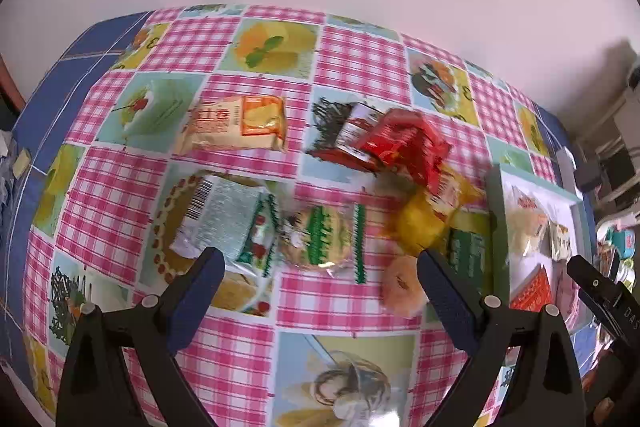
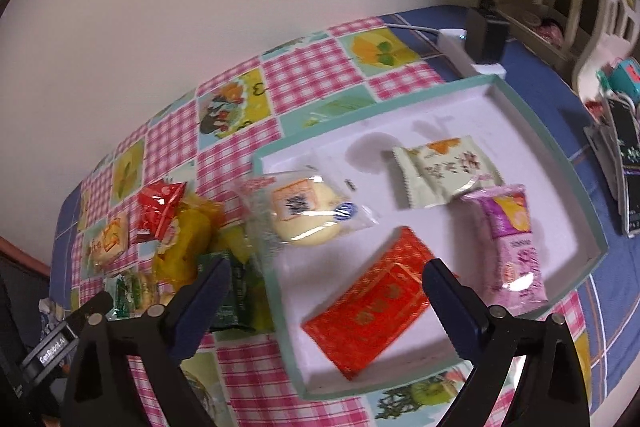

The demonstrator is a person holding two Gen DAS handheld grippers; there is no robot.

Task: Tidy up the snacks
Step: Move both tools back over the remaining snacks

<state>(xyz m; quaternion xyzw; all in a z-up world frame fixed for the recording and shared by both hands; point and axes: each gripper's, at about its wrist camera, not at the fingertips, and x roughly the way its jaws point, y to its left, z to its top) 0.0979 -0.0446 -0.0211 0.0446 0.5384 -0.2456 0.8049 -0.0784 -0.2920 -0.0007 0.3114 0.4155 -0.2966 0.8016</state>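
My left gripper point(image 1: 320, 259) is open and empty, hovering above a clear-wrapped round cookie point(image 1: 320, 241) on the checked tablecloth. Around it lie a silver-green packet point(image 1: 228, 223), an orange-cream packet point(image 1: 236, 125), a red packet point(image 1: 396, 141), yellow snacks point(image 1: 424, 219) and a small ring pastry point(image 1: 402, 285). My right gripper point(image 2: 326, 271) is open and empty above the teal-rimmed white tray point(image 2: 552, 147). The tray holds an orange-red packet point(image 2: 372, 307), a pale bun in clear wrap point(image 2: 308, 215), a light green packet point(image 2: 444, 169) and a pink packet point(image 2: 516, 247).
A white power strip with a black plug point(image 2: 480, 43) lies behind the tray. Dark items point(image 2: 628, 163) stand at the table's right edge. The tray also shows at the right in the left wrist view point(image 1: 496, 227). A wall runs behind the table.
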